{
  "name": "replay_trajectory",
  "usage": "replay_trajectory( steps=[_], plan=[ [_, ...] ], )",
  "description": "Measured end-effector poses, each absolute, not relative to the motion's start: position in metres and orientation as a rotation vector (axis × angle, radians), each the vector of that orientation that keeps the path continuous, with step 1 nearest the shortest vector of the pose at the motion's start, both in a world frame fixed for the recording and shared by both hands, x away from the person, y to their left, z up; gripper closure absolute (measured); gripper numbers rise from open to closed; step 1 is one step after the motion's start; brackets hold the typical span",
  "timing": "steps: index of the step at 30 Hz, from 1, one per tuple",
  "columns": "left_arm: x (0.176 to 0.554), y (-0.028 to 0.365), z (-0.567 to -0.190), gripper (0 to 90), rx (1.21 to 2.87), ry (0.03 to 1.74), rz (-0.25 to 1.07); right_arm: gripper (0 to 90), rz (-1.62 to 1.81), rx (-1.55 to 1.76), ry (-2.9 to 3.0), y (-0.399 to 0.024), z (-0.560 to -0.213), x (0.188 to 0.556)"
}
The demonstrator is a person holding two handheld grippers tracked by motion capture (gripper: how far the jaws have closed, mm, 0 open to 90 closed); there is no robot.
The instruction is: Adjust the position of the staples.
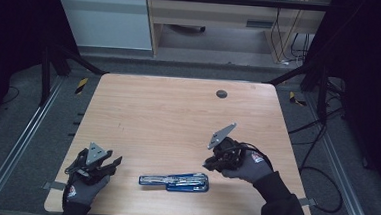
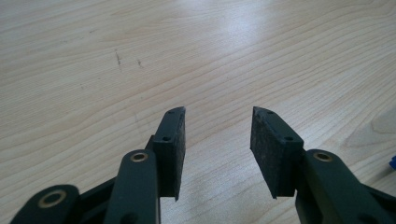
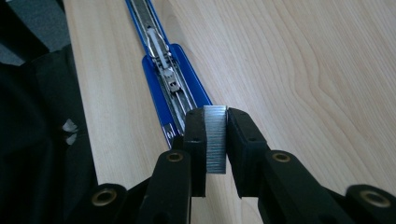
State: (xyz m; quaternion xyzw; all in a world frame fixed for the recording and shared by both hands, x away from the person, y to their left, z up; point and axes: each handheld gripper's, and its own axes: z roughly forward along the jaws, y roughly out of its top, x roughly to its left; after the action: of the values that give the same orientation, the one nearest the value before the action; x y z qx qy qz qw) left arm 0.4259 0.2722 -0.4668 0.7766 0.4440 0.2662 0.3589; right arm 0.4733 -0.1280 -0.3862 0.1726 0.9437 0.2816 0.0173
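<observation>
A blue stapler [image 1: 174, 181] lies opened out flat near the table's front edge, its metal staple channel [image 3: 161, 60] facing up. My right gripper [image 1: 210, 164] hovers just right of it, tilted down toward its end, and is shut on a silver strip of staples [image 3: 215, 139] held upright between the pads. At the front left my left gripper [image 1: 112, 164] rests low over the bare wood, open, with nothing between its fingers [image 2: 173, 144].
The wooden table [image 1: 168, 116] has a round grey cable hole [image 1: 221, 94] at the back. Cables trail on the floor to the right, and dark frame rails run along both sides. A dark sleeve lies left of the stapler in the right gripper view.
</observation>
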Motion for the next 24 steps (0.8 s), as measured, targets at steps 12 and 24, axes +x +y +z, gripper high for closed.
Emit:
replay_trajectory(
  steps=[12,24],
  plan=[
    [0.426,0.272,-0.467,55.7,2.003,1.143,0.682,78.4,0.845,0.295,3.001,-0.102,-0.383,0.482],
    [0.427,0.271,-0.468,55.7,2.011,1.142,0.681,78.6,0.797,0.203,3.066,-0.094,-0.398,0.487]
  ],
)
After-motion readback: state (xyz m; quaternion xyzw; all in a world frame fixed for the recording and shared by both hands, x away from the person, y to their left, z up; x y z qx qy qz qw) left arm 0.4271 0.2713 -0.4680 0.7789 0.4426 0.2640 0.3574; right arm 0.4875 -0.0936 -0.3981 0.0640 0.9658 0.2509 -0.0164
